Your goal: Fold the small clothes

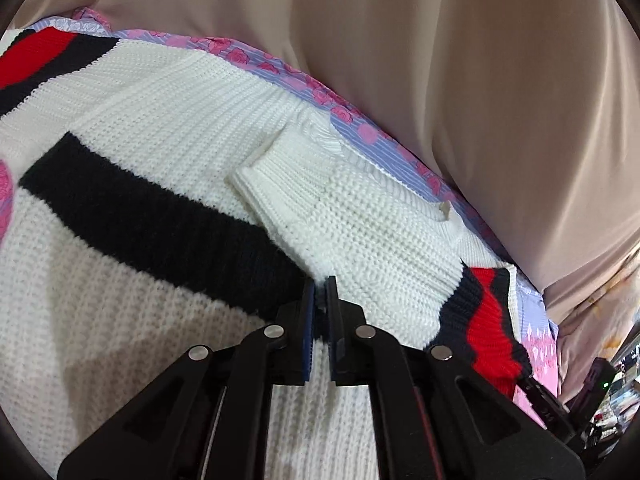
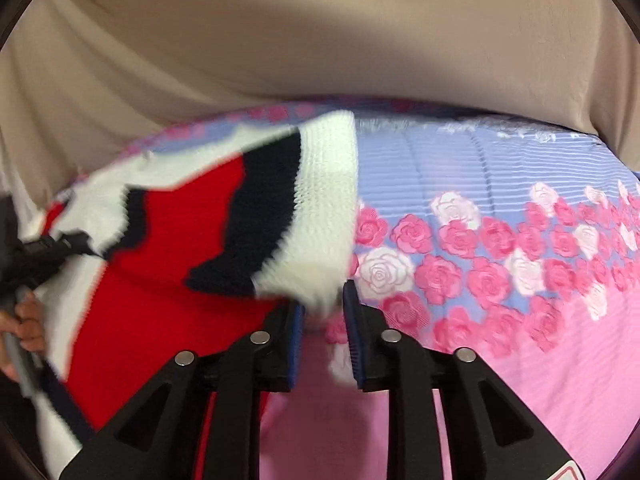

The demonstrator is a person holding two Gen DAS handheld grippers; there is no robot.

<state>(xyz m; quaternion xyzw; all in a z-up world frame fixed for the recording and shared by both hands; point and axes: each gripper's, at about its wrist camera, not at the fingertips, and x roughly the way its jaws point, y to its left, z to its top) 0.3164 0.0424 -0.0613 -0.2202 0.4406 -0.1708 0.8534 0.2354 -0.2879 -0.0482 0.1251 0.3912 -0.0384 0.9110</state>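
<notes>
A white knit sweater (image 1: 160,120) with black and red bands lies on a floral bedsheet (image 1: 360,136). One sleeve (image 1: 320,200) is folded across its body. My left gripper (image 1: 320,292) is shut on a pinch of the white knit beside the black band. In the right wrist view the sweater (image 2: 200,240) is lifted and blurred. It stretches from the left gripper (image 2: 44,256) at the far left to my right gripper (image 2: 323,308), whose fingers hold a thick white edge between them. The right gripper (image 1: 556,408) shows at the red hem in the left wrist view.
The bedsheet (image 2: 480,240) spreads to the right, blue-striped with pink and white roses, turning plain pink nearer me. A beige draped cloth (image 2: 320,40) rises behind the bed. A person's hand (image 2: 28,320) grips the left tool's handle.
</notes>
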